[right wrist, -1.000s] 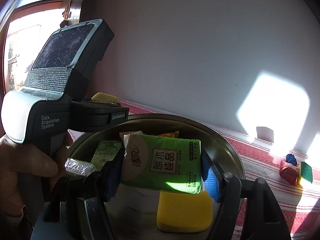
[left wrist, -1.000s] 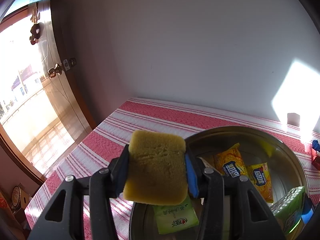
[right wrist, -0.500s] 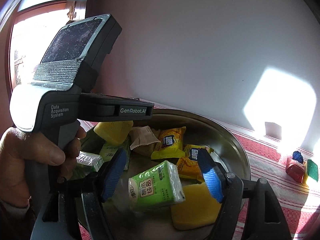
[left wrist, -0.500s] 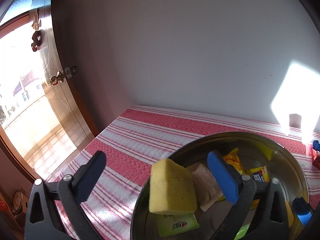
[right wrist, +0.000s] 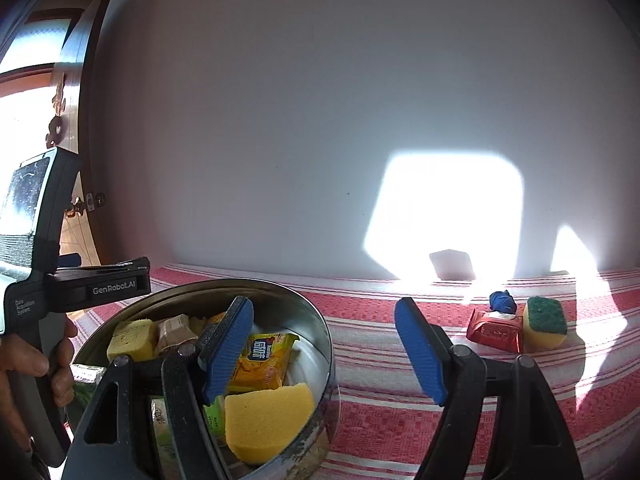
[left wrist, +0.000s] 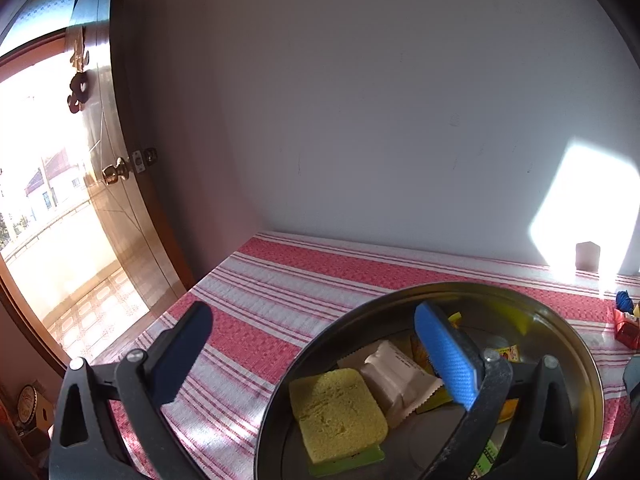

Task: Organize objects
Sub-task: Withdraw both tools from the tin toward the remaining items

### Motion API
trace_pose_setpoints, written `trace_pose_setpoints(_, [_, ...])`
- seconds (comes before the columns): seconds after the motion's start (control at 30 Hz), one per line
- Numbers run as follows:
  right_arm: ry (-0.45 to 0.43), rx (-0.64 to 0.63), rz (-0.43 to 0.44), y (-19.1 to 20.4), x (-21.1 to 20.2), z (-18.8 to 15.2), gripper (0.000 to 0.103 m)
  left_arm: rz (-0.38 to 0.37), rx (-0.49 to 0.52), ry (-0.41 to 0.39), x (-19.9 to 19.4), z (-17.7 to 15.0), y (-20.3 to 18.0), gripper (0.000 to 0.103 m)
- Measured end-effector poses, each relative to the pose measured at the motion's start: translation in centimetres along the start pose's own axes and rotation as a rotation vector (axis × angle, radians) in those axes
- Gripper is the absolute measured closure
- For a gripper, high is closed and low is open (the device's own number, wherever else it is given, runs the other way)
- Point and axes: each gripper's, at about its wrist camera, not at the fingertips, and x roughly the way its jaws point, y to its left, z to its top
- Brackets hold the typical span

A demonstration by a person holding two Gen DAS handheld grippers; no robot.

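Hovering over a round metal basin [left wrist: 576,344] on the red-striped tabletop [left wrist: 280,280], the left hand-held gripper [left wrist: 316,344] stands wide open, nothing between its pads (they have just been opening). A yellow sponge [left wrist: 336,412] lies in the basin below it. The right hand-held gripper [right wrist: 324,352] is open and empty too; beyond it, to the right, sit a red packet [right wrist: 496,332] and a green-topped sponge [right wrist: 544,322].
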Motion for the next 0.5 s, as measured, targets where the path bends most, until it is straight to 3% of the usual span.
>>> trace_pose_setpoints(0.13, [0.003, -0.015, -0.044, -0.5, 0.3, -0.1, 0.028, -0.053, -0.067, 0.006, -0.4, 0.0, 0.4, 0.000])
trace_pose_setpoints(0.23, [-0.002, -0.058, -0.082, -0.5, 0.5, -0.2, 0.028, -0.080, -0.113, -0.034, -1.6, 0.0, 0.2, 0.000])
trace_pose_setpoints(0.5, [0.017, -0.063, -0.142, -2.5, -0.7, 0.1, 0.028, -0.115, -0.083, -0.107, -4.5, -0.8, -3.0, 0.001])
